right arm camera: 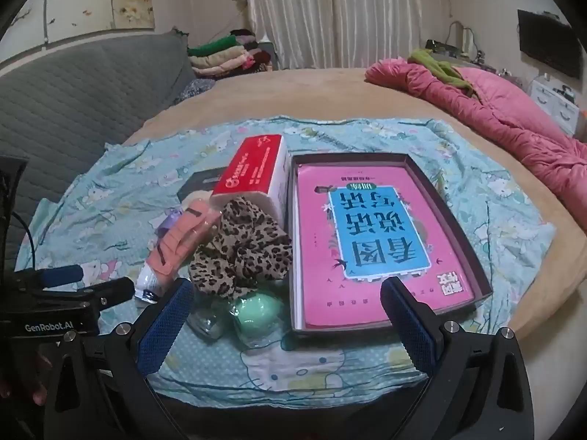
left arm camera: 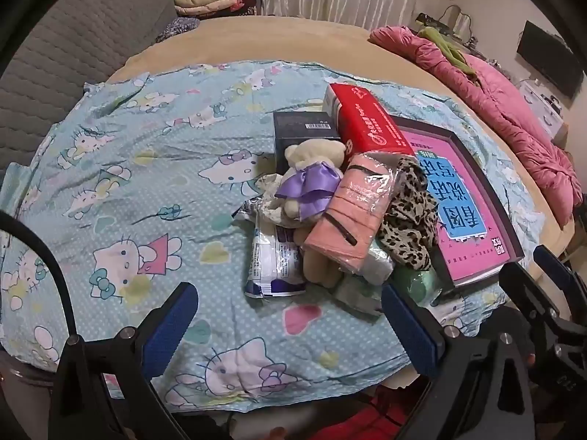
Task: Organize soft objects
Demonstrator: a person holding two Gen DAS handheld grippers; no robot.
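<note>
Both the left gripper (left arm camera: pixel 290 315) and the right gripper (right arm camera: pixel 288 311) hover with jaws spread wide and nothing between them, just short of the heap of soft things: a cream plush bear in a purple satin dress (left arm camera: pixel 312 179), a pink fabric pouch in clear wrap (left arm camera: pixel 348 209), a leopard-print cloth scrunchie (right arm camera: pixel 242 245), a pale green squishy ball (right arm camera: pixel 255 313) and a white and blue plastic packet (left arm camera: pixel 273 260). The likely trouble, I judge, is that the pieces lean on one another (the pouch lies across the bear, the scrunchie against the red and white carton (right arm camera: pixel 256 172)), so pulling one could drag or tumble its neighbours, and slick wrap may slip from the pads. A dark shallow box holding a pink and blue book (right arm camera: pixel 378 242) sits just beside the heap. All rests on a light blue cartoon-cat sheet (left arm camera: pixel 146 183) spread over a tan bed (right arm camera: pixel 330 91), with a crumpled pink quilt (right arm camera: pixel 495 110), grey padded headboard (right arm camera: pixel 73 91), folded clothes (right arm camera: pixel 223 55) and white curtains (right arm camera: pixel 330 11) beyond.
</note>
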